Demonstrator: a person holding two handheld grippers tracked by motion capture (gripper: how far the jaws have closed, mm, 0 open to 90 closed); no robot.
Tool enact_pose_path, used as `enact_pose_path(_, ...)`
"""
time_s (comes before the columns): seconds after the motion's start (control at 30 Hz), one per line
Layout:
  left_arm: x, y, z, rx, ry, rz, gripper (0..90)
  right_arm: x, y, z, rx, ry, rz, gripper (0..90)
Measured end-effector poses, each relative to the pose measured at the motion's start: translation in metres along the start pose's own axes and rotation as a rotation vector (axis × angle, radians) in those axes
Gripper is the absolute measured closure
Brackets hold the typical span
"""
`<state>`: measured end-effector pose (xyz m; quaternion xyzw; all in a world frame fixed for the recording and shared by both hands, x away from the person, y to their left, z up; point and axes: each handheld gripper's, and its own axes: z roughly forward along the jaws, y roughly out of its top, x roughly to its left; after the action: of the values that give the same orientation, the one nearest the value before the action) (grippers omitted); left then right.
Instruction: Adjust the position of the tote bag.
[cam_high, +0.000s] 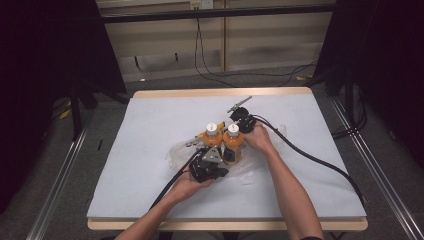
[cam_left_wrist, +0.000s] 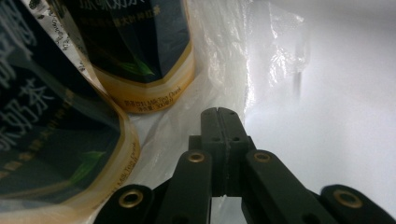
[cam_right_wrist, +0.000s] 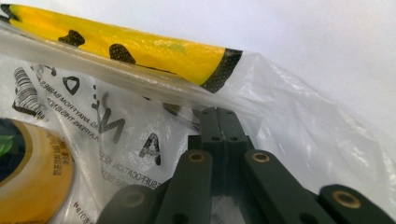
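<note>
Here, two orange bottles (cam_high: 222, 141) with white caps are standing upright, touching each other, on a clear plastic bag (cam_high: 177, 150) near the middle of the grey table (cam_high: 150, 130). The left gripper (cam_left_wrist: 218, 114) is being held just beside the bottles, its jaws pressed together on the bag's film. The right gripper (cam_right_wrist: 217, 114) is being held behind them, jaws also closed on the film, under a yellow strip (cam_right_wrist: 121, 46) with black marks.
</note>
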<state>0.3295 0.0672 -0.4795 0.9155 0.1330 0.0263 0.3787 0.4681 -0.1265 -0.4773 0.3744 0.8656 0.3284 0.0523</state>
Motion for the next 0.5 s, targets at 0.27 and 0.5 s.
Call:
enact_pose_path(0.27,-0.009,-0.001,-0.001,0.008,-0.065,0.02,90.0,-0.006,0.006,0.004,-0.004,-0.022,0.008,90.0)
enact_pose_path(0.5,-0.015,-0.001,-0.003,0.028,-0.063,0.056,90.0,-0.008,0.012,0.007,0.0,-0.076,-0.013,90.0)
